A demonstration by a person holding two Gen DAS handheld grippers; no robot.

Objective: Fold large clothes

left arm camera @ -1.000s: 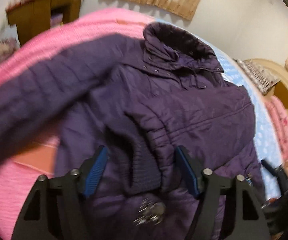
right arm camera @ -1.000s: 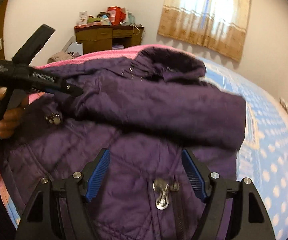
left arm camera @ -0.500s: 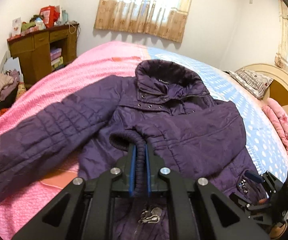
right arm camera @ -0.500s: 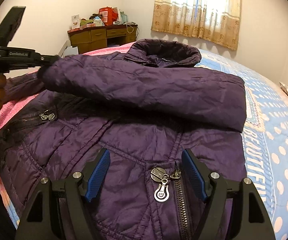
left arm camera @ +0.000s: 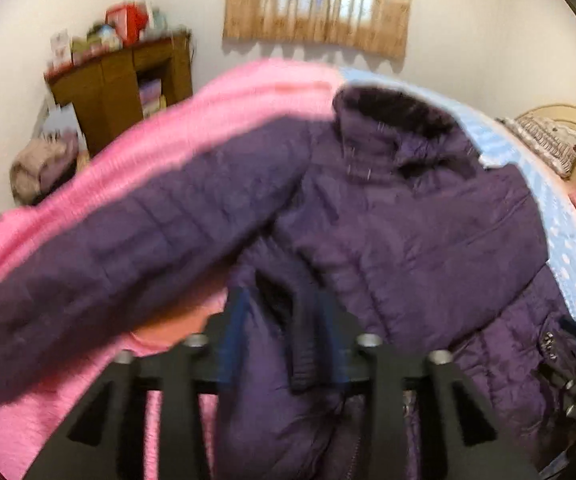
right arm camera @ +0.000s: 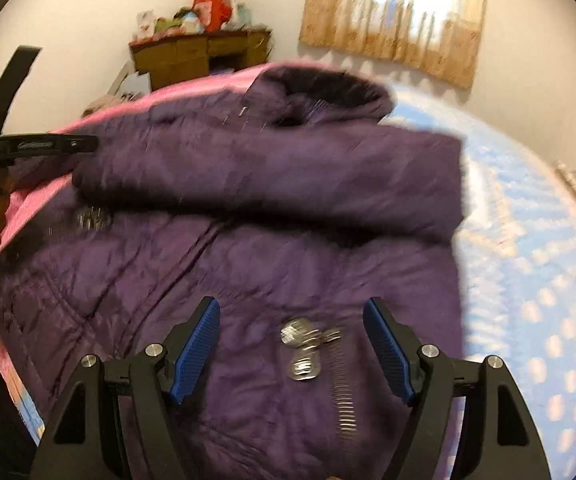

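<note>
While both views are smeared by motion, we count 1 purple jacket [left arm camera: 407, 240] spread on the bed [right arm camera: 527, 240], front up w/ collar toward the window [right arm camera: 399, 12], and 2 sleeves: 1 stretched out over the pink blanket [left arm camera: 208, 120] on the left side, 1 folded across the chest. We hold 2 tools. Our left hand-held gripper [left arm camera: 288, 340] has its jaws part-open w/ the dark knit cuff [left arm camera: 303, 344] of the folded sleeve lying between them; blur hides whether either pad touches it. Our right hand-held gripper [right arm camera: 291, 352] is wide open, holding nothing, over the lower front by the zipper pull [right arm camera: 303, 352]. 1 wooden cabinet [left arm camera: 124, 88] stands by the far wall, its top clutter too blurred to name. 1 headboard [left arm camera: 567, 120] is cut off at the right edge.

Vs. half a sec ago: the left jaws were clamped tight on that cuff and now stand apart; the sleeve lies in about the same place across the chest. Right jaws unchanged. Both views were sharp then, blurred now.
</note>
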